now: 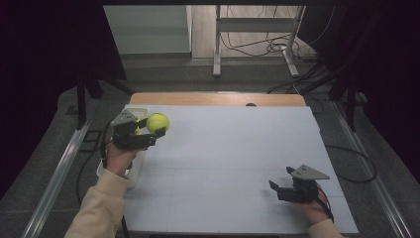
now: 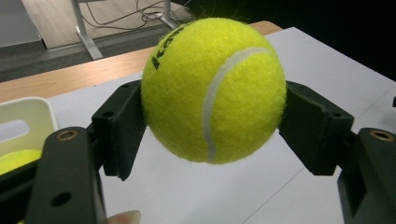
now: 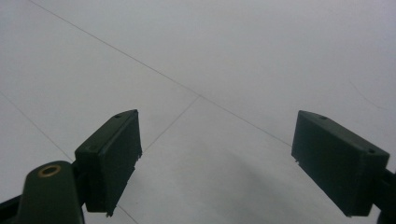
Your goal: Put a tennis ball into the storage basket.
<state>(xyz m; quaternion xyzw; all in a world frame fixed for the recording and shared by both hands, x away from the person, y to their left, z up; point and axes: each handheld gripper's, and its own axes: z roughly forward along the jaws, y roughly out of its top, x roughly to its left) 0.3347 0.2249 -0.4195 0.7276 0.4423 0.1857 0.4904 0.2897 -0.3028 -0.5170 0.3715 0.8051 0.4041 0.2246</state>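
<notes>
A yellow-green tennis ball (image 1: 157,122) (image 2: 214,88) is held above the table's left edge, and my left gripper (image 1: 148,130) (image 2: 217,133) is shut on it, its black pads pressed against both sides of the ball. My right gripper (image 1: 278,187) (image 3: 217,163) rests low over the white table at the near right, jaws standing wide apart with only bare tabletop between them.
A white bin (image 1: 133,115) (image 2: 25,123) sits at the table's left edge beside my left hand, with another yellow-green ball (image 2: 16,161) inside it. The white tabletop (image 1: 233,158) spreads between the two grippers. A desk frame and cables (image 1: 257,44) stand on the floor beyond.
</notes>
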